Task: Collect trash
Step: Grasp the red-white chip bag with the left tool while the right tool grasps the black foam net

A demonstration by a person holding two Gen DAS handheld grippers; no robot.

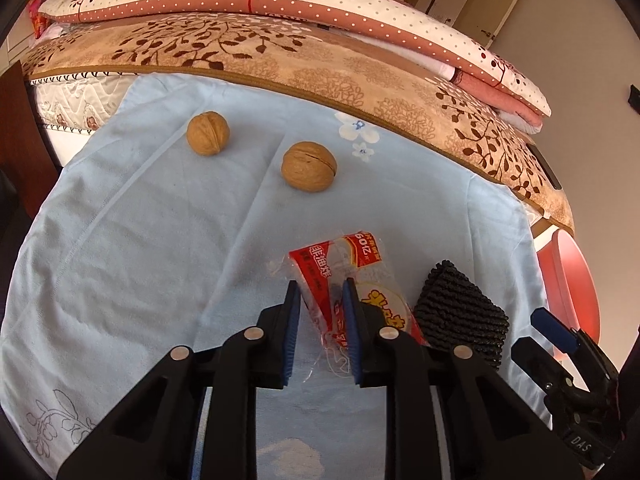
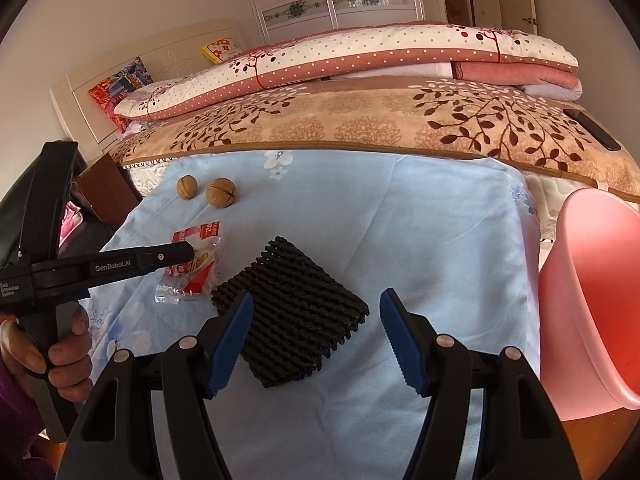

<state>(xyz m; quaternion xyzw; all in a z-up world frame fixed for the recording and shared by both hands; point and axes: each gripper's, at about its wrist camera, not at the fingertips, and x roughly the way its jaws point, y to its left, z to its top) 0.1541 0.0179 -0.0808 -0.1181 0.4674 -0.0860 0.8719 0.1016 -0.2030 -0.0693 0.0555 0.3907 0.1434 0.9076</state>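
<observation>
On the pale blue cloth [image 2: 420, 240] spread over the worktop beside the bed [image 2: 360, 128], the left claw [image 1: 321, 286] points steeply down at a crumpled red, white and clear snack wrapper [image 1: 352, 256]. Its blue pads [image 1: 294, 320] stand narrow, one on either side of the wrapper's near end, with the plastic lying between them; the right pad touches the film, while a sliver of gap shows at the left pad, so a firm pinch cannot be confirmed. From the right wrist view, the left claw reaches in level from the left edge, its tip over the wrapper [image 2: 192, 268], and a hand [image 2: 60, 352] wraps the pistol-style handle below it, fingers curled round the grip.

The right claw [image 2: 316, 300] hangs tilted down over a folded black foam mesh net [image 2: 296, 320]. Its jaws stand wide and hold nothing; the left pad overlaps the net's near left corner in the picture, and the right pad is clear of it over bare cloth.

The net lies just beside the wrapper, to its right. Two walnuts [image 1: 208, 133] [image 1: 309, 166] sit farther back on the cloth, apart from each other and from the wrapper. A pink bin [image 2: 592, 300] stands off the cloth's right edge, its mouth open toward the camera.
</observation>
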